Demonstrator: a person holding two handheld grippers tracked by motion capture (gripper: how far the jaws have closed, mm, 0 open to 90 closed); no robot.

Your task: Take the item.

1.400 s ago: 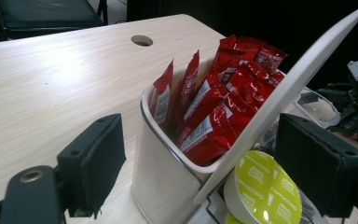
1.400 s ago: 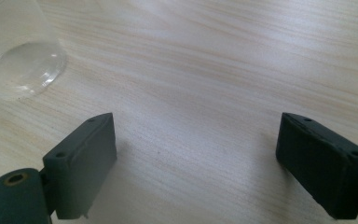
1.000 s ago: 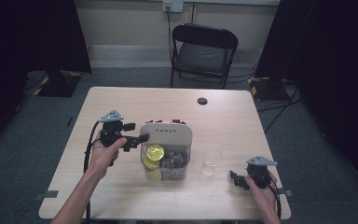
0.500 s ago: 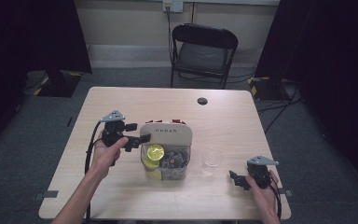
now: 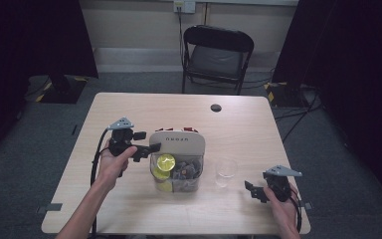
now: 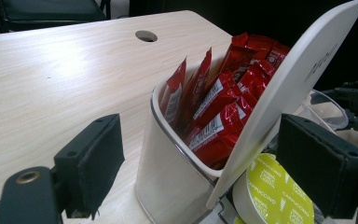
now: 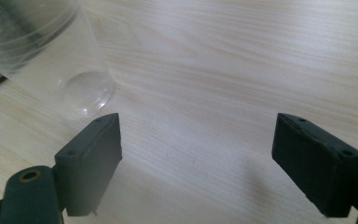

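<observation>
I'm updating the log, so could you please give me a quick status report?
Left hand-held gripper open at the box, holding nothing. Right hand-held gripper open, resting by the cup. Lid raised; nothing in the way.

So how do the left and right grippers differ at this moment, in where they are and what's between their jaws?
The left gripper is held up at the container, its jaws open around the container's corner and tilted white lid. The right gripper sits low near the table's front edge, jaws open over bare wood with the clear cup just off to one side. Both are open and hold nothing.
</observation>
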